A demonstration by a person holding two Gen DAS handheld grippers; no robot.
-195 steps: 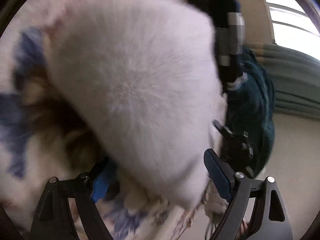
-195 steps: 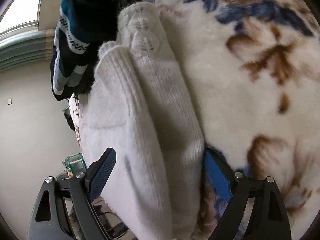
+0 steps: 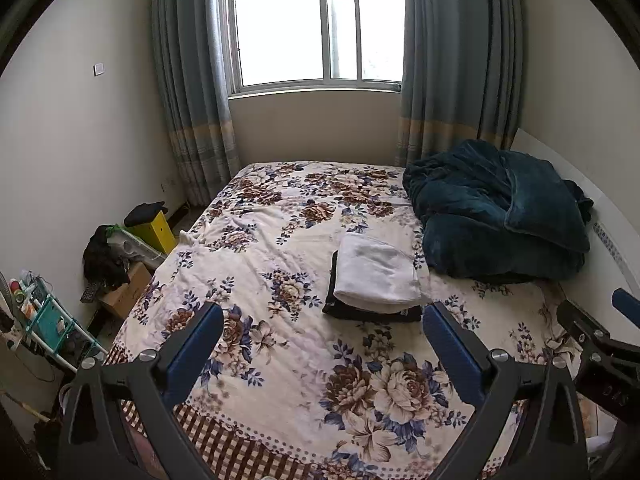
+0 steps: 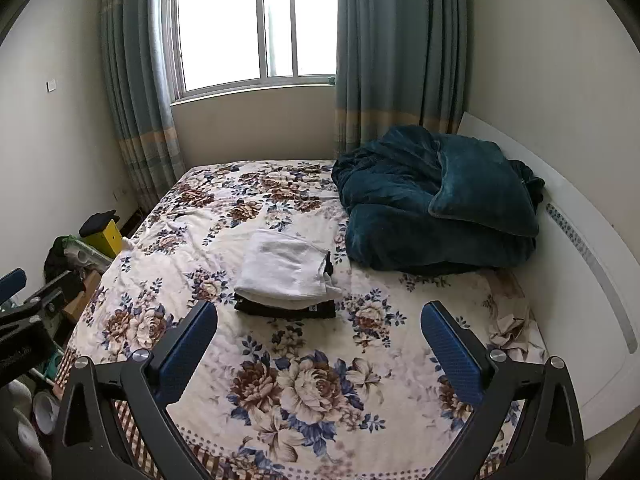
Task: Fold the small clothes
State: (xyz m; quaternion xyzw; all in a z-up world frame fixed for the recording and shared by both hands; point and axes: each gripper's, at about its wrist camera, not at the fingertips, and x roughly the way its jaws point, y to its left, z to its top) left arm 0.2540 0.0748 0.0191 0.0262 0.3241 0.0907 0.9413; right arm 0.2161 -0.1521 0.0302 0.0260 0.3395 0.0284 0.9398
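Hovering above the bed [image 3: 280,264], both grippers — left [image 3: 322,344], right [image 4: 318,340] — have jaws released, empty. Stack [image 4: 286,272] looks finished; leave it undisturbed — lift straight away.

The white top [image 3: 376,276] is looking like soft, fuzzy knit cloth, lying on a dark matt garment [image 4: 288,309]. The bedspread [image 3: 280,248] is showing plush, printed fleece. The teal blanket [image 4: 432,204] is gleaming like velvet. The gripper pads [image 3: 450,354] are showing ribbed blue rubber on matt black plastic.
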